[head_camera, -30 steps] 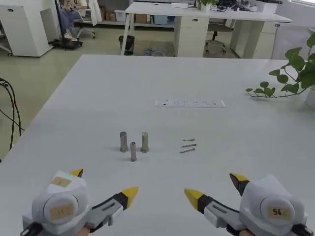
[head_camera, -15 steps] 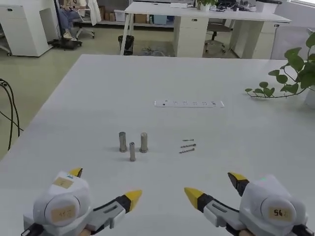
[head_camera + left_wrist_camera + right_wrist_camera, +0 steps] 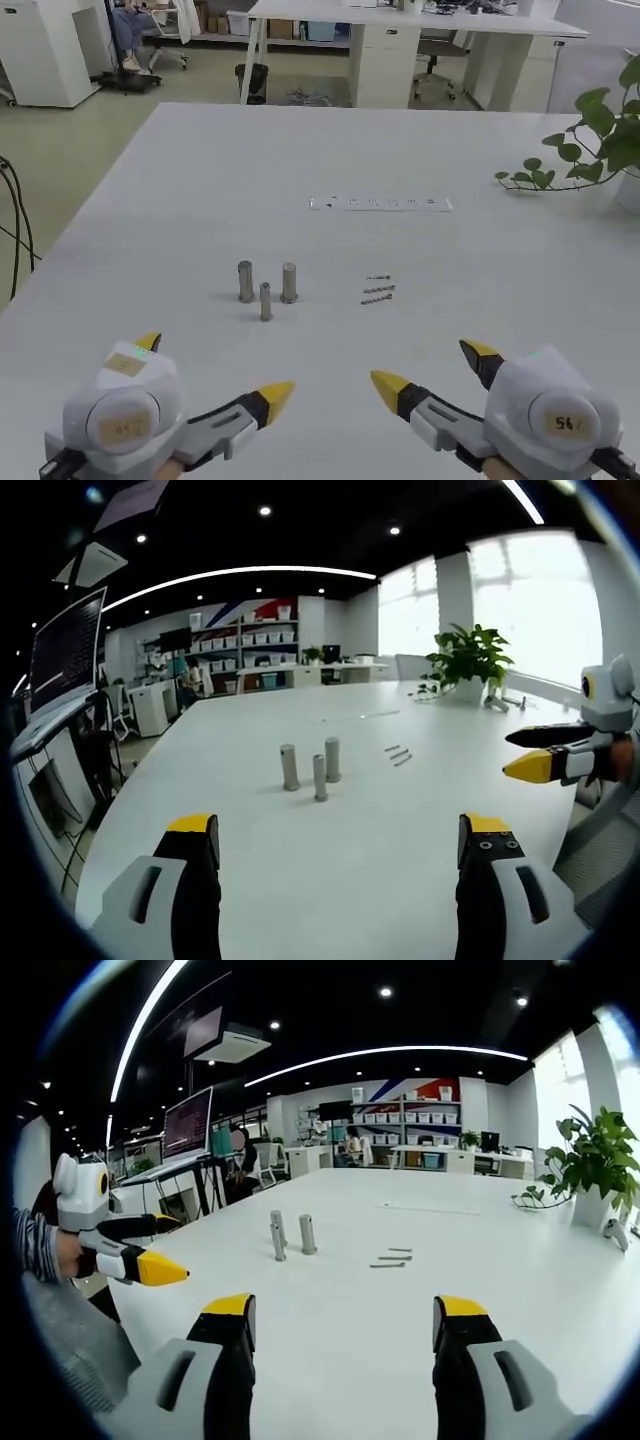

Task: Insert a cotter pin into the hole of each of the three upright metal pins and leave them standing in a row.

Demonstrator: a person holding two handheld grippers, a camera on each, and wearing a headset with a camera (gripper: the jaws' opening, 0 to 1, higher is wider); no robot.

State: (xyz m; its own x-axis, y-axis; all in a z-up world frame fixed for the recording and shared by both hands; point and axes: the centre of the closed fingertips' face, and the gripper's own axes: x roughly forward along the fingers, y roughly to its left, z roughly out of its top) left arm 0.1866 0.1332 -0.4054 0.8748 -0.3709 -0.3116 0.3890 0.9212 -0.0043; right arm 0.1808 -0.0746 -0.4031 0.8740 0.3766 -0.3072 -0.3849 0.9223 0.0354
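Metal pins [image 3: 265, 300] fwd of L gripper [image 3: 215, 366], R gripper [image 3: 430, 364] (jaws wide)

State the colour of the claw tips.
Yellow on both the left claw and right claw; clearest in the head view.

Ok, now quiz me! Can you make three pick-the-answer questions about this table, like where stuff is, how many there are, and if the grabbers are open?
1. In the head view, where do the cotter pins lie?
A. on the table, right of the metal pins
B. stuck through the metal pins
C. in a gripper

2. How many metal pins stand upright?
A. two
B. three
C. five

3. How are the left gripper and the right gripper?
A. both open
B. both shut
C. one holds a pin

Answers:
1 A, they lie loose on the table.
2 B, three stand close together.
3 A, the fingers of each are wide apart with nothing between.
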